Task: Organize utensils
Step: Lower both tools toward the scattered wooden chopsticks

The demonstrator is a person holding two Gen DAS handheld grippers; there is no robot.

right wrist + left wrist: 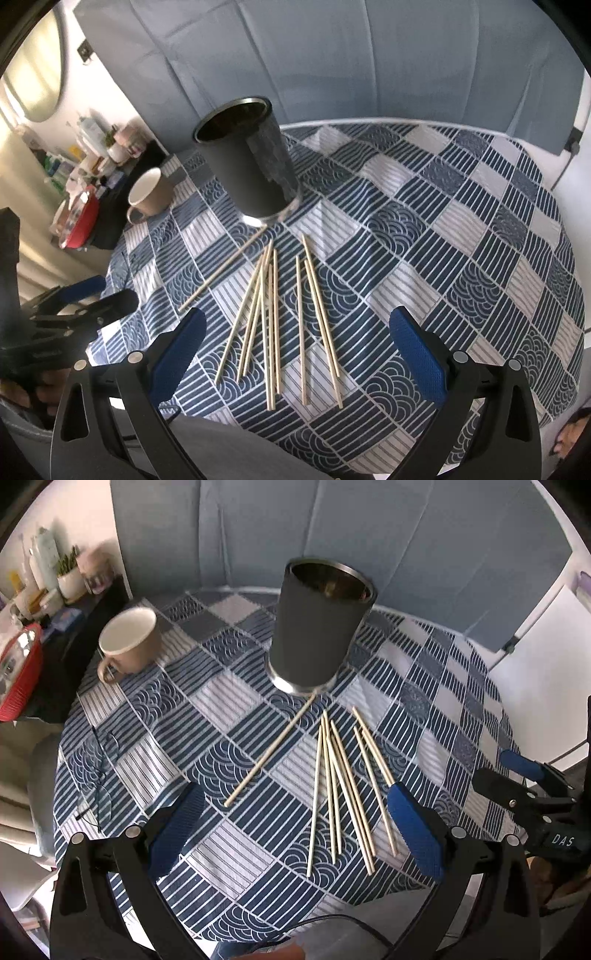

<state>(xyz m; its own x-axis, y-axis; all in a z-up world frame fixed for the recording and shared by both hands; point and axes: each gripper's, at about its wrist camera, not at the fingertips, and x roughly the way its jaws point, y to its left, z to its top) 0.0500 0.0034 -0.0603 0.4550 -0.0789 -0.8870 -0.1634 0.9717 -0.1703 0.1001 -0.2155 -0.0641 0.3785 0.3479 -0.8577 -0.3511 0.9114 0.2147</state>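
While the chopsticks (pixel 280 325) lay loose on the round table's checked cloth (pixel 461 258), just in front of the dark metal tumbler (pixel 247 166), none had gone into it yet. Count, approx.: one stray stick (pixel 221 273) angled off w/ its far tip at the tumbler's base, a crossed fan of about five, then three more to the right, so roughly nine; overlaps made the exact no. hard to fix. One tumbler, one beige mug (pixel 129 638) further left, one pair of glasses (pixel 101 771) near the table edge. Left gripper (pixel 295 834) and right gripper (pixel 295 354) both hovered above the near ends w/ jaws spread wide, holding nothing. Risks, as I judged them: sticks thin and crossed, so a pinch could lift two or roll one away; the tall tumbler could tip if knocked at the rim; the stray stick leaning by its base might skid.
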